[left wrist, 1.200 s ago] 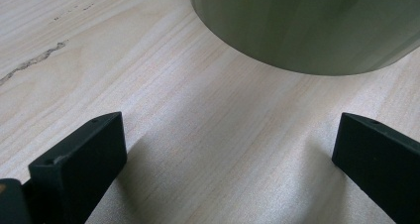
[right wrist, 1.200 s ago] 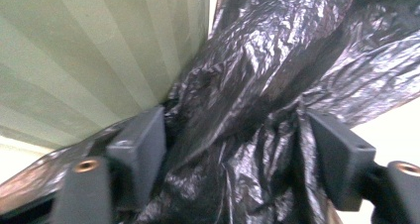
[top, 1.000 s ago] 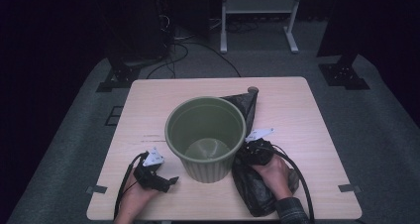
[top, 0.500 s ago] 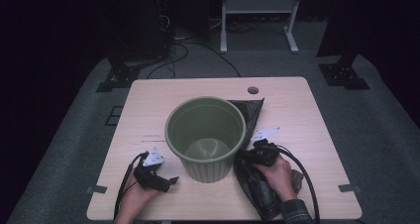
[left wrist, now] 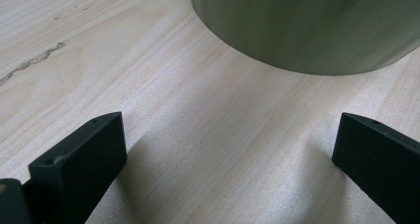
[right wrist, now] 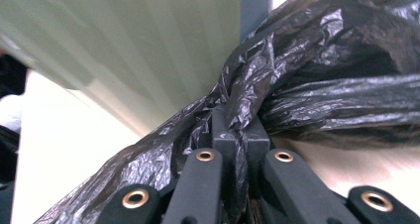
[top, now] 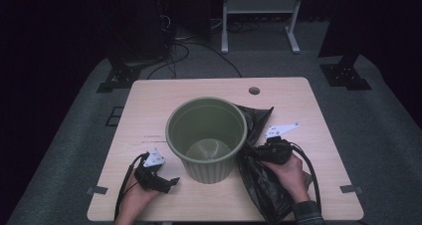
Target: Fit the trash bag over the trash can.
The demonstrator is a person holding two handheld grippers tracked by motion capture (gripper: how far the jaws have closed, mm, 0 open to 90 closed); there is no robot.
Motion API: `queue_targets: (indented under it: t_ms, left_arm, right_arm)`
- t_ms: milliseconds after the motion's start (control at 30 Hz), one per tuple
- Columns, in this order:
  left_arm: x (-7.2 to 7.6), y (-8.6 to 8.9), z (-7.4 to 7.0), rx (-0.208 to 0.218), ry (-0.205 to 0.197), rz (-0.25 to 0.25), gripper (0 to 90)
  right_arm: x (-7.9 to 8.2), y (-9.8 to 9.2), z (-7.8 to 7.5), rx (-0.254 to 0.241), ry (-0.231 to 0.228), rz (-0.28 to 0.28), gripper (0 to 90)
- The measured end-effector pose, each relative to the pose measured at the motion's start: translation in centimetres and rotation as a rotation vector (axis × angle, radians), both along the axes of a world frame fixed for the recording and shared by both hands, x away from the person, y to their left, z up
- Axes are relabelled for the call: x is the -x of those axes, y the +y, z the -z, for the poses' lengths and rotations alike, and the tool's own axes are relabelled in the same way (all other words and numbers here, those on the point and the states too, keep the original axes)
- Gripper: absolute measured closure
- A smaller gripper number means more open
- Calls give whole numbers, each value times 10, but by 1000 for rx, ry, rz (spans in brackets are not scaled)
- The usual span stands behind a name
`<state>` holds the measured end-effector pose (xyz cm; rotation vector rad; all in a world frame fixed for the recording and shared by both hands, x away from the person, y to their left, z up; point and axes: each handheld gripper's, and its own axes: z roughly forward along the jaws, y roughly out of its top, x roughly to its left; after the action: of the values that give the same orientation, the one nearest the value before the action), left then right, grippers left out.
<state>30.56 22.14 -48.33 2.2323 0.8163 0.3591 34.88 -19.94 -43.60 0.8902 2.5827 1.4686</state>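
We have the crinkled black plastic bin bag (top: 263,180) pinched in the right hand-held gripper (top: 254,153), beside the ribbed green plastic bin (top: 206,135) on the desk (top: 298,100). The left hand-held gripper (top: 169,182) waits spread. Next, we judge, lift the bag over the rim.

High view: dim room, bkgd nearly black; wooden table (top: 149,105) is the one lit patch, soft and low-res. Left gripper view bright, even; soft shadows beside black jaws, wood grain sharp. Right gripper view: green bin (right wrist: 124,40) blurred, overexposed white at left; black bag (right wrist: 317,60) crinkles glint, in focus.
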Motion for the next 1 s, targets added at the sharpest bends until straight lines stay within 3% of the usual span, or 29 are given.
queue_targets:
  t_ms: [167, 433, 1000]
  left_arm:
    - [0, 0, 0, 0, 0, 0, 0]
    - [0, 0, 0, 0, 0, 0, 0]
    - [0, 0, 0, -1, 0, 1, 0]
  right_arm:
    - [4, -4, -12, -4, 2, -25, 884]
    - [11, -8, -43, -25, -51, -51, 885]
    - [30, -8, -100, -94, -120, -218, 884]
